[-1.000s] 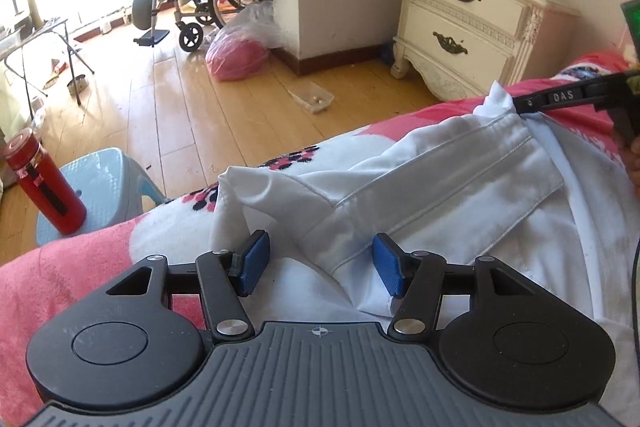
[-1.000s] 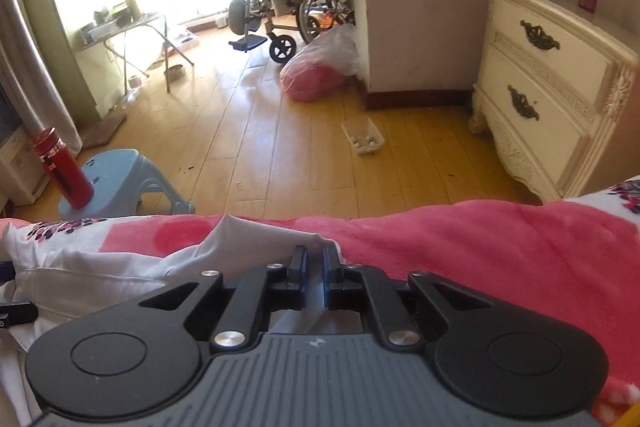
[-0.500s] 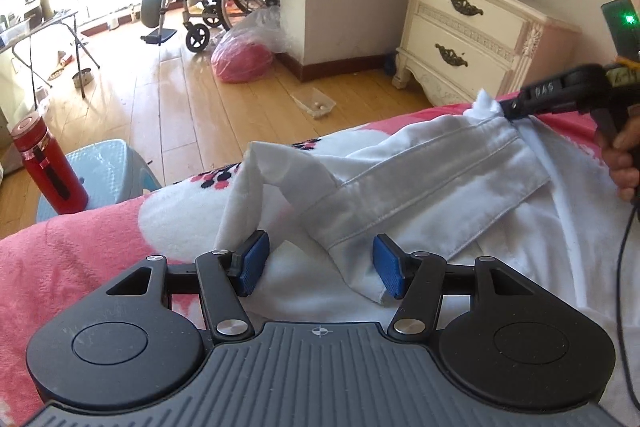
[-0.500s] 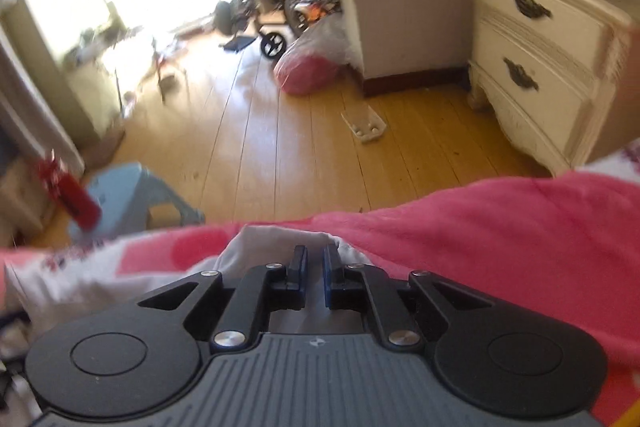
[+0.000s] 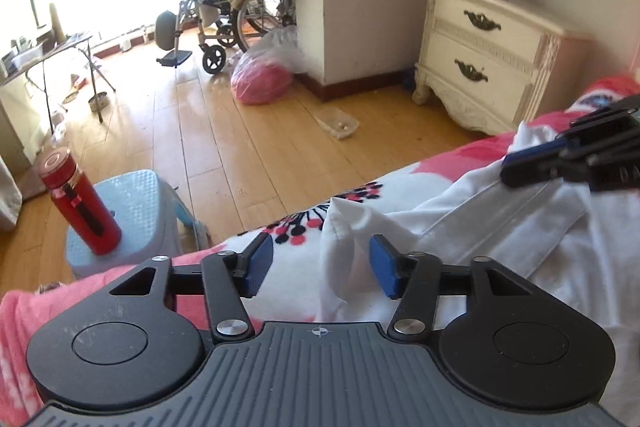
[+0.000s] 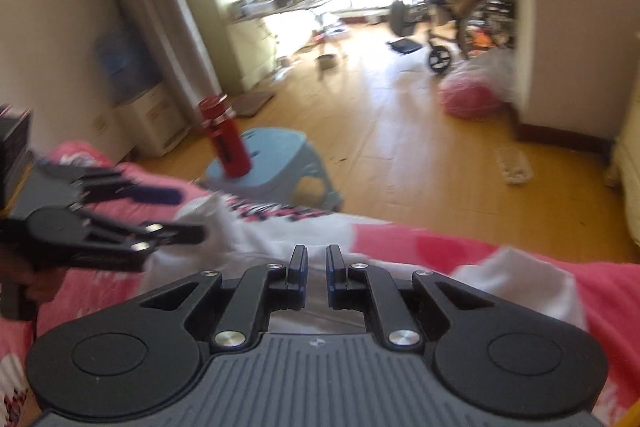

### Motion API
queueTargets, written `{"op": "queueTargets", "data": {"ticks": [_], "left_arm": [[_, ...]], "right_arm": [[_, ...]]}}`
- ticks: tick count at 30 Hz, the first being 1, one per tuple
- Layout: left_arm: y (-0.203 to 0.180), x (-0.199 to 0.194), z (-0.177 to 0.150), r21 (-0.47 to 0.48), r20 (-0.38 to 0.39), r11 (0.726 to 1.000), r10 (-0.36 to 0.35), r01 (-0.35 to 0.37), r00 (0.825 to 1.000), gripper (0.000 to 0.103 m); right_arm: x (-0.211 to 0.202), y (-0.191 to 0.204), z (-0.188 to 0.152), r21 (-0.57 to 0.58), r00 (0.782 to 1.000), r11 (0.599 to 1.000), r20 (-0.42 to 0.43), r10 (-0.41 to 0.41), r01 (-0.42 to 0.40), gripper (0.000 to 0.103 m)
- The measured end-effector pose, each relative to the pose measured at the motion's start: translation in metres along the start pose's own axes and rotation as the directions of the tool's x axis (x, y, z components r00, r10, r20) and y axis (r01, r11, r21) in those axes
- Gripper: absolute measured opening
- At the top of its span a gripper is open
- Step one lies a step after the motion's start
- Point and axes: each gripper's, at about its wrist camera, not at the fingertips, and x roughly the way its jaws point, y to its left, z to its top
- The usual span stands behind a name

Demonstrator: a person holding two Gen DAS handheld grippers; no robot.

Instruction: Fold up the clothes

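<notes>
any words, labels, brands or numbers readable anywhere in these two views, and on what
None can be read.
Right gripper, seen from the left wrist view: no lettering shows on its arm here.
Red bottle: a dark strip down its side, no legible text.
Both gripper bodies: only a small crosshair mark, no words.
Nightstand: only ornate handles, no labels.
The right wrist view is motion-blurred throughout.

White shirt (image 5: 472, 227): smooth woven cloth, stitched seams. Blanket (image 5: 100, 291): fuzzy pink fleece. Left tongs (image 5: 320, 269): matt black plastic, blue rubbery pads, shiny metal rivets. Floor (image 5: 248, 147): glossy wood planks. Bottle (image 5: 82, 203): glossy red.
</notes>
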Motion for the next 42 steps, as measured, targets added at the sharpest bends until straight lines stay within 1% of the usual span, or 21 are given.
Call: {"op": "queueTargets", "data": {"ticks": [2,5,6,8,11,15,17,19,20,22,24,26,27,29,30,33,34,35,37,40,42], "left_arm": [[-0.002,0.003,-0.004,0.036,-0.01,0.999,-0.013,0.013,1.0,0.019],[-0.009,0.0,-0.015,0.104,-0.01,0.994,0.02,-0.018,1.0,0.011],[-0.01,-0.001,-0.019,0.117,-0.016,0.993,0.028,-0.026,0.999,0.011],[-0.009,-0.001,-0.025,0.117,-0.028,0.993,0.03,-0.027,0.999,0.011],[-0.008,-0.002,-0.024,0.102,-0.026,0.995,0.024,-0.021,0.999,0.01],[-0.005,-0.002,-0.019,0.076,-0.027,0.997,0.016,-0.014,1.0,0.011],[-0.002,-0.002,-0.018,0.034,-0.031,0.999,0.008,-0.007,0.999,0.011],[0.008,-0.002,-0.016,-0.089,-0.055,0.996,-0.028,0.023,0.998,0.011],[0.014,-0.002,-0.015,-0.161,-0.06,0.986,-0.051,0.041,0.997,0.011],[0.027,0.0,-0.012,-0.304,-0.062,0.949,-0.105,0.081,0.993,0.011],[0.041,0.0,-0.009,-0.424,-0.04,0.897,-0.156,0.125,0.987,0.011],[0.054,0.0,-0.007,-0.53,-0.011,0.831,-0.202,0.166,0.979,0.013],[0.06,-0.001,-0.005,-0.565,0.006,0.805,-0.22,0.184,0.976,0.014],[0.069,-0.004,-0.004,-0.618,0.043,0.756,-0.241,0.215,0.97,0.023],[0.073,-0.005,-0.004,-0.64,0.059,0.734,-0.247,0.227,0.967,0.024],[0.081,-0.006,-0.006,-0.688,0.088,0.683,-0.256,0.244,0.963,0.024],[0.082,-0.007,-0.008,-0.695,0.092,0.676,-0.254,0.244,0.963,0.024],[0.083,-0.009,-0.009,-0.699,0.093,0.673,-0.252,0.244,0.963,0.024],[0.083,-0.011,-0.011,-0.684,0.082,0.689,-0.254,0.24,0.964,0.024],[0.079,-0.012,-0.012,-0.627,0.043,0.749,-0.24,0.213,0.97,0.024],[0.077,-0.009,-0.012,-0.604,0.019,0.776,-0.215,0.182,0.977,0.024]], "right_arm": [[0.012,0.011,-0.005,-0.039,1.0,0.999,-0.028,0.012,-0.013,0.01],[0.029,0.018,-0.023,-0.077,0.996,0.997,-0.086,-0.008,0.001,0.01],[0.034,0.016,-0.03,-0.082,0.995,0.997,-0.095,-0.015,0.007,0.01],[0.032,0.015,-0.036,-0.068,0.997,0.998,-0.074,-0.004,-0.001,0.01],[0.025,0.02,-0.027,-0.076,0.997,0.997,-0.081,-0.014,0.008,0.01],[0.016,0.036,-0.016,-0.128,1.0,0.991,-0.026,0.018,-0.021,0.01],[0.018,0.044,-0.014,-0.145,0.999,0.988,-0.011,0.047,-0.048,0.01],[0.027,0.051,-0.015,-0.161,0.997,0.984,-0.021,0.069,-0.071,0.01],[0.035,0.054,-0.017,-0.179,0.997,0.981,-0.042,0.067,-0.073,0.01],[0.05,0.06,-0.027,-0.232,0.996,0.971,-0.081,0.048,-0.066,0.01],[0.057,0.063,-0.031,-0.266,0.997,0.963,-0.077,0.03,-0.05,0.01],[0.053,0.063,-0.026,-0.251,0.996,0.966,-0.077,0.037,-0.055,0.01],[0.049,0.063,-0.023,-0.245,0.997,0.968,-0.069,0.046,-0.062,0.01],[0.043,0.063,-0.019,-0.243,0.997,0.968,-0.045,0.058,-0.067,0.01],[0.044,0.064,-0.018,-0.244,0.997,0.967,-0.047,0.059,-0.069,0.01],[0.058,0.066,-0.027,-0.255,0.996,0.965,-0.084,0.042,-0.063,0.011],[0.059,0.066,-0.03,-0.259,0.996,0.964,-0.076,0.041,-0.06,0.011],[0.058,0.065,-0.029,-0.249,0.996,0.967,-0.073,0.043,-0.06,0.011],[0.049,0.063,-0.024,-0.222,0.997,0.973,-0.064,0.052,-0.066,0.011],[0.034,0.066,-0.02,-0.244,0.998,0.967,-0.027,0.065,-0.069,0.011],[0.035,0.067,-0.02,-0.244,0.997,0.967,-0.03,0.069,-0.075,0.011]]}}
